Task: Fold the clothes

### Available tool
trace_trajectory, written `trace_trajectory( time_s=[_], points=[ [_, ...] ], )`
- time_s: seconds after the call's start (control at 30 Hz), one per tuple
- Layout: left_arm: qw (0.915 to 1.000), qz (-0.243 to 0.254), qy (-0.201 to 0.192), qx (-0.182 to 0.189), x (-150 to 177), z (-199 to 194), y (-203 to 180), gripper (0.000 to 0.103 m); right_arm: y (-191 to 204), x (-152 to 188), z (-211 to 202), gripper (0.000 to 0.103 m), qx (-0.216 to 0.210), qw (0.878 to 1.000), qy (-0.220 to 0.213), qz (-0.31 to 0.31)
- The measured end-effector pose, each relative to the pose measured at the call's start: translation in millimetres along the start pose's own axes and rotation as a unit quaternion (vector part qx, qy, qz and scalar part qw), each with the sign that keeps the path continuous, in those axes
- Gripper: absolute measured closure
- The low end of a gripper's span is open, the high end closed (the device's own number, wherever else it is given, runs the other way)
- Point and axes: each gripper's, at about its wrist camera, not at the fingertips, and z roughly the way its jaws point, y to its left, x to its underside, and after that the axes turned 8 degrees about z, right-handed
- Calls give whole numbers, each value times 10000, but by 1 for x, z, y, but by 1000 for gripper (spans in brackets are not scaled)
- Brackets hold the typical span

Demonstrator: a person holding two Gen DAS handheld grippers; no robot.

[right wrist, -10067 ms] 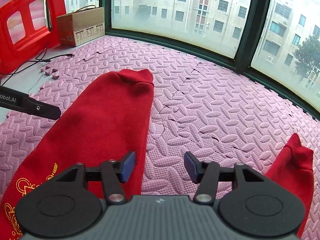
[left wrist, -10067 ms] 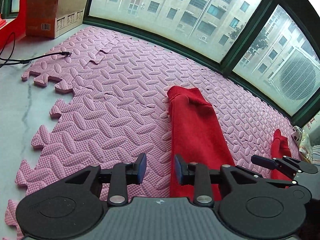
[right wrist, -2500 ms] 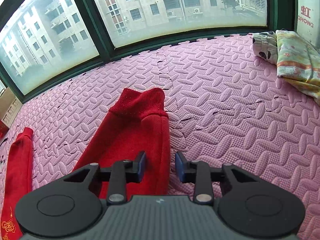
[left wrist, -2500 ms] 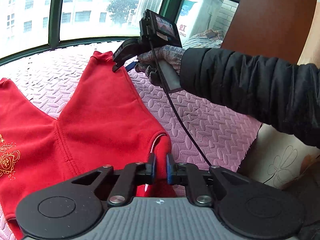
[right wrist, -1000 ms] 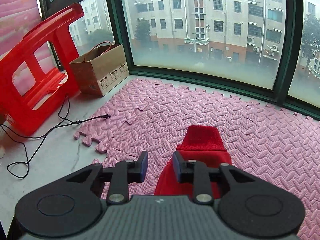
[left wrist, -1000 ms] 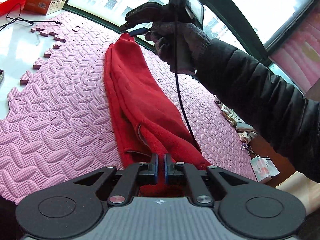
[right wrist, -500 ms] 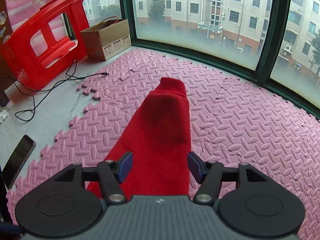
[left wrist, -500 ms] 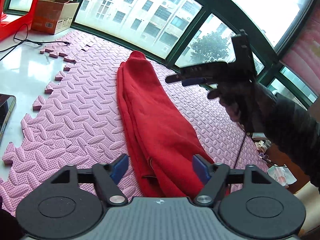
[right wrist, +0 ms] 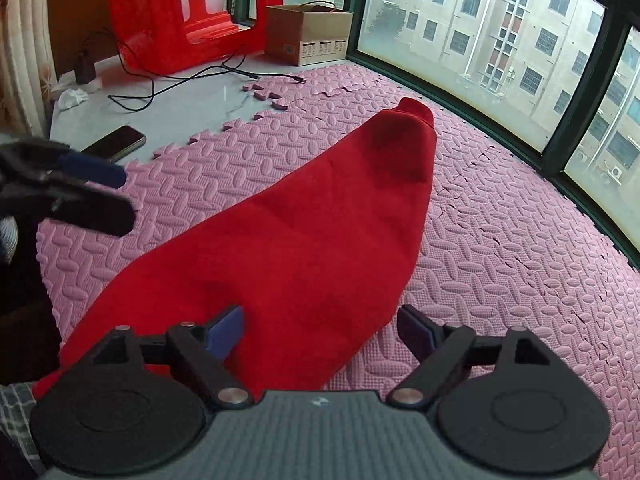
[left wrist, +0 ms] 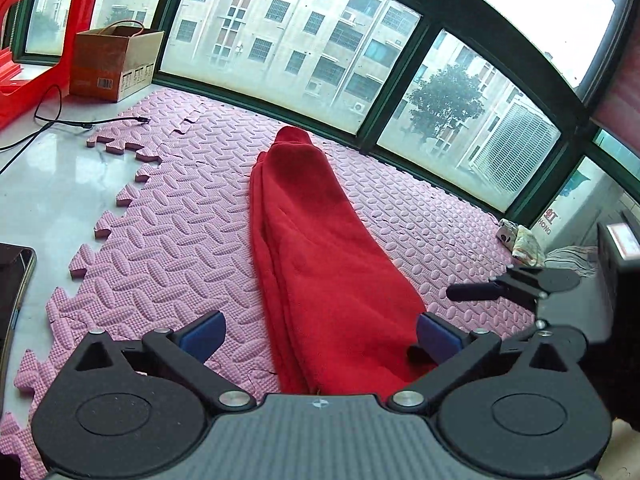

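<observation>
Red trousers (left wrist: 320,248), folded lengthwise into a long narrow strip, lie flat on the pink foam mat (left wrist: 180,240), cuff end toward the window. My left gripper (left wrist: 320,336) hovers over their near end. Its jaws are opening wide, with the cloth below and between them but untouched by the blue pads (left wrist: 202,334). In the right wrist view the trousers (right wrist: 300,232) run away to the upper right. My right gripper (right wrist: 320,332) is over their near right edge, jaws opening, pads clear of the cloth. The left gripper's fingers (right wrist: 92,172) show at the left there.
A cardboard box (left wrist: 116,64) and a red plastic stool (right wrist: 180,20) stand by the window at the far left. A black cable (left wrist: 60,122) and a phone (right wrist: 116,142) lie on the marble floor (left wrist: 48,184) left of the mat. Bundled cloth (left wrist: 524,240) sits far right.
Both grippers let go of the trousers and spread wide. The right gripper came back from the far cuff end to the near right. The left one pulled back slightly.
</observation>
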Motion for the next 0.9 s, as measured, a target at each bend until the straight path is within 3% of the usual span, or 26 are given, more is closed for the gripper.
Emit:
trace_trajectory(
  time_s=[0.23,0.3,0.57,0.9],
  points=[
    [9986,73,304,-415,1,32,0,0,38,29,-26,15,102,9976,-440,-529],
    [9980,102,386,-495,6,37,1,0,40,31,-32,7,-7,9976,-531,-447],
    [9934,185,622,-950,22,42,8,0,47,48,-31,8,-258,9982,-525,-87],
    [9915,-33,641,-1133,24,32,25,0,42,48,-32,10,-761,9959,-387,292]
  ],
)
